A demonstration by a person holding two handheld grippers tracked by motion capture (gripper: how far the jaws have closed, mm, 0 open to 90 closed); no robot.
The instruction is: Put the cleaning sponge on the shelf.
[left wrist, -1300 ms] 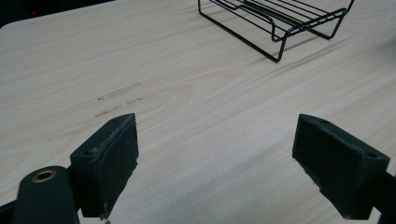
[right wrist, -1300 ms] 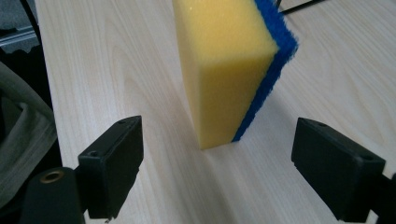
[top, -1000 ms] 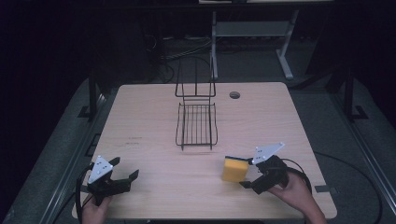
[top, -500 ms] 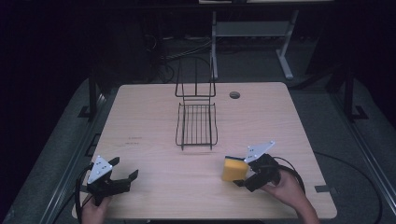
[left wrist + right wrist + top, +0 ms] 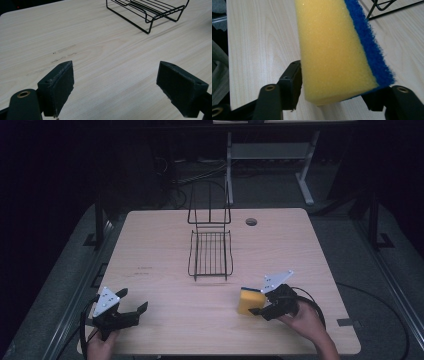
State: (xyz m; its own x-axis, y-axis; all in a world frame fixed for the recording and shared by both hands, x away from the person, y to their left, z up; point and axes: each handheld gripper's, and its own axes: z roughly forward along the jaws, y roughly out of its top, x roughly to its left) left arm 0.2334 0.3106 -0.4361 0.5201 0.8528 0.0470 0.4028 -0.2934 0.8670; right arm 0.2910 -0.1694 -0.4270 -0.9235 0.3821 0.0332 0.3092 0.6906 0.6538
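Yellow sponge (image 5: 246, 300) with a blue scrub face stands on edge, near the rack (image 5: 210, 254) on its front right side. My right gripper (image 5: 257, 304) has just been closing and now clamps it, hand low, reaching left. My left gripper (image 5: 134, 302) rests open, well left of the rack.

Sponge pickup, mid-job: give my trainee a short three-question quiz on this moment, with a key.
1. True or false: the right gripper has its jaws on the sponge.
2. Which colour is the sponge's scouring layer? A green, B blue, C red.
3. What stands beyond the sponge, near the middle of the table?

Key:
1. True; the jaws have just been closing, and both press on it.
2. B.
3. The black wire rack.
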